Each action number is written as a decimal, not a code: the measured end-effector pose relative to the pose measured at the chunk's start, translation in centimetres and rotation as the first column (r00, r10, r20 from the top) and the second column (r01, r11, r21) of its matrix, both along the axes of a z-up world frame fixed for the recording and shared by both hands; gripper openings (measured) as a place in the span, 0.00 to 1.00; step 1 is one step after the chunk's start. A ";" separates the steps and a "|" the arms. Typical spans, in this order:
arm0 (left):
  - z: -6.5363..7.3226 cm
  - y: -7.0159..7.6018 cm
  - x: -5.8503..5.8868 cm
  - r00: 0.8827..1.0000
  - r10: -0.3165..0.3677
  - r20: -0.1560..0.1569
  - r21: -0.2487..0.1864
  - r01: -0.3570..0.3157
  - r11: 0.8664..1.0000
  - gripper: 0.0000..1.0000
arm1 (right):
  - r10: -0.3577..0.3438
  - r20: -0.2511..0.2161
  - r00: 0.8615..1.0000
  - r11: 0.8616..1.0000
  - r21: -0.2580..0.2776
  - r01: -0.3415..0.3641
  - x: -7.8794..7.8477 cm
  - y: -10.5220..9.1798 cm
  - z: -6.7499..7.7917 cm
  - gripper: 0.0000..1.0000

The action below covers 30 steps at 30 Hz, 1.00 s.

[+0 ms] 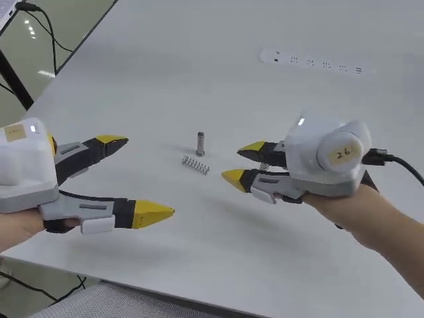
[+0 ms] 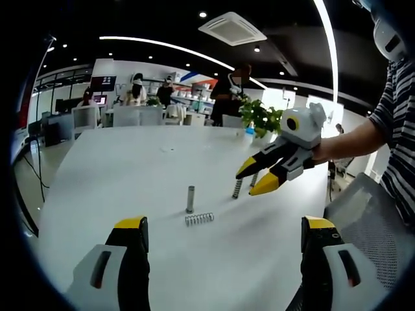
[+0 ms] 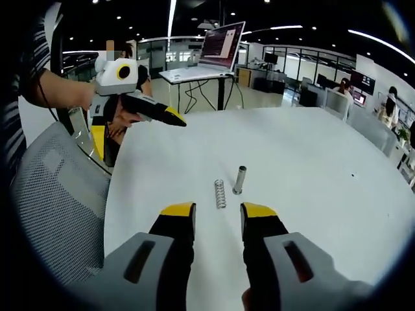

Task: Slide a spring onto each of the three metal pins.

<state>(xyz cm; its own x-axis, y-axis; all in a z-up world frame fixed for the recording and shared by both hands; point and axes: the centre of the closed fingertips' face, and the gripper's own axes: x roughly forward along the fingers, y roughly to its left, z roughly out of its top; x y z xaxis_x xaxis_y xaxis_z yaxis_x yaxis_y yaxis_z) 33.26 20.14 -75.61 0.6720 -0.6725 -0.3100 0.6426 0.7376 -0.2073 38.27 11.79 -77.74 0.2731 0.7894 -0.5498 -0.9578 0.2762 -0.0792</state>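
Got the loose spring (image 1: 195, 165) lying flat on the white table (image 1: 132, 66), just beside the upright pin (image 1: 201, 144) — parked between the left gripper (image 1: 136, 177) and the right gripper (image 1: 240, 163), touching neither. Holding the left with jaws spread wide and the right with a narrower gap, clamped on nothing. Can spot in the left gripper view a second spring (image 2: 237, 188) standing by the right one's tips — mostly hidden behind those jaws in the head view. Can read "26" handwritten on the right gripper's round cap. Can't make out any writing on the power strip (image 1: 310, 61).
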 end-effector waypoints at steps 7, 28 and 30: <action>0.0 -0.1 -0.1 1.000 -0.002 -0.004 -0.002 0.002 1.000 0.97 | 0.060 -0.004 0.998 0.998 -0.003 -0.060 -0.4 2.7 0.1 0.29; -0.4 0.3 -0.9 1.000 0.004 -0.016 -0.003 -0.004 1.000 0.97 | 0.059 -0.088 0.994 0.985 -0.159 -0.072 1.3 4.5 -4.4 0.24; -0.5 0.5 -0.9 1.000 0.007 -0.016 -0.001 -0.007 1.000 0.97 | 0.055 -0.103 0.993 0.982 -0.174 -0.073 1.3 4.5 -5.1 0.24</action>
<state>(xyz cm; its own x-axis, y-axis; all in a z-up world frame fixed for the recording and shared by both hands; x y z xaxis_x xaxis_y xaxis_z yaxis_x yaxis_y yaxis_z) 32.31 20.63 -76.09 0.6715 -0.6683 -0.3202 0.6339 0.7418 -0.2188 39.54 16.34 -82.83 0.1636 0.6912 -0.7039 -0.9786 0.2042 -0.0269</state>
